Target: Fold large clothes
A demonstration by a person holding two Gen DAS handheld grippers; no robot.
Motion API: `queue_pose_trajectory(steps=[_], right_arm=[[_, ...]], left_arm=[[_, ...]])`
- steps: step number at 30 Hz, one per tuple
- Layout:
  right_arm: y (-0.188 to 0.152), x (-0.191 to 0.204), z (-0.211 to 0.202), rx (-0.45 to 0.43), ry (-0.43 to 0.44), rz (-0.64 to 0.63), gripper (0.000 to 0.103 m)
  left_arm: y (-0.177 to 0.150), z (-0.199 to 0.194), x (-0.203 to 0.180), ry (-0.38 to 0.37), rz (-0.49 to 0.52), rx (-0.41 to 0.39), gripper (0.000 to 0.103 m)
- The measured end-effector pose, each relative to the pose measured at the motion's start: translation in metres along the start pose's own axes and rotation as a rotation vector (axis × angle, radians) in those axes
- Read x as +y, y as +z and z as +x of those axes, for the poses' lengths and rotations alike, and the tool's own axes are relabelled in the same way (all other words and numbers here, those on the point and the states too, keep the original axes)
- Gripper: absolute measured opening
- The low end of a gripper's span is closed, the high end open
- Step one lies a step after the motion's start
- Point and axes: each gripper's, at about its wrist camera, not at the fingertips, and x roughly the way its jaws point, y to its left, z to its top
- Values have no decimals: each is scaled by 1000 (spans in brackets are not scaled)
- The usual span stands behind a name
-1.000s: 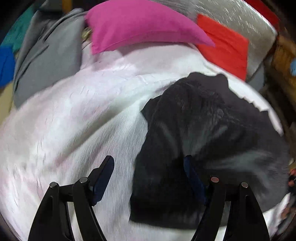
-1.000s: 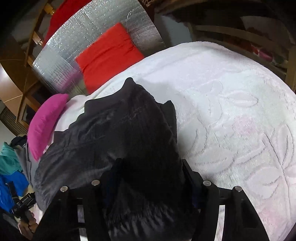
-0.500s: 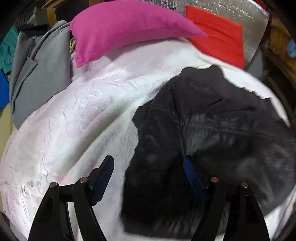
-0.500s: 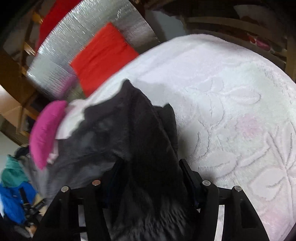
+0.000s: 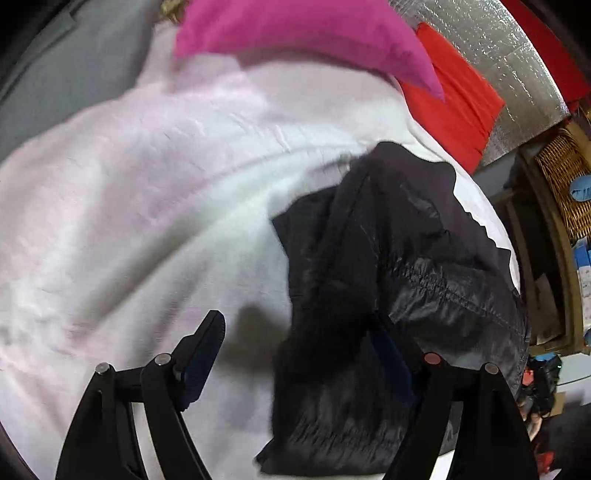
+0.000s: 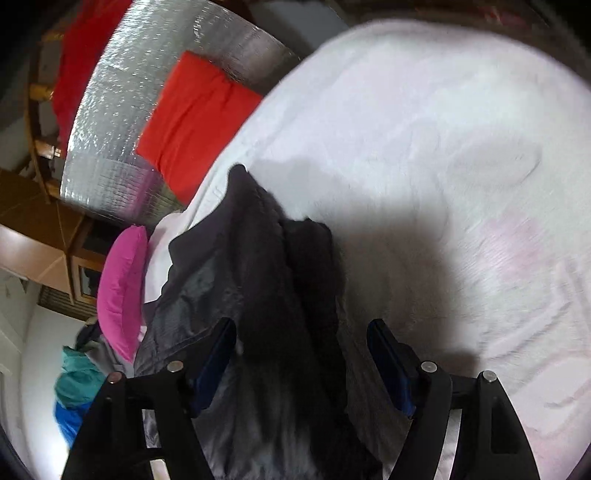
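Note:
A large black padded jacket (image 5: pixel 399 288) lies bunched on a white bedspread (image 5: pixel 147 206). In the left wrist view my left gripper (image 5: pixel 295 354) is open, its left finger over bare bedspread and its right finger (image 5: pixel 388 354) over the jacket's lower edge. In the right wrist view the jacket (image 6: pixel 258 280) runs between the open fingers of my right gripper (image 6: pixel 301 354); the jaws stand wide apart and do not pinch the cloth. The jacket's near end is hidden below the gripper.
A pink pillow (image 5: pixel 303 33) and a red pillow (image 5: pixel 454 99) lie at the bed's head against a silver foil panel (image 6: pixel 122 140). A grey garment (image 5: pixel 74 70) lies at far left. A wicker basket (image 5: pixel 565 177) and shelves stand to the right. Teal and blue clothes (image 6: pixel 74 384) lie beyond.
Both grippers have shifted over the jacket and the views are blurred with motion. The right gripper's fingers now stand clear of the cloth, which earlier covered them. The jacket has slid a little.

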Motion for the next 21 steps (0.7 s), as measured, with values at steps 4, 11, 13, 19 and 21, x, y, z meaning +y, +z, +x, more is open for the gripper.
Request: queue_pose_trajectory(steps=[4, 11, 13, 19, 21], right_arm=[[-5, 12, 13, 38, 84, -45, 81], [-15, 53, 12, -17, -8, -175, 37], [-19, 67, -3, -70, -8, -219, 30], [-30, 66, 0, -100, -92, -251, 31], [-30, 50, 5, -76, -91, -184, 54]], left_arm=[[-3, 19, -15, -27, 40, 14, 87], [7, 24, -37, -59, 67, -6, 53], [15, 18, -41, -55, 65, -15, 39], [13, 22, -35, -20, 53, -28, 45], [8, 22, -32, 2, 34, -45, 55]])
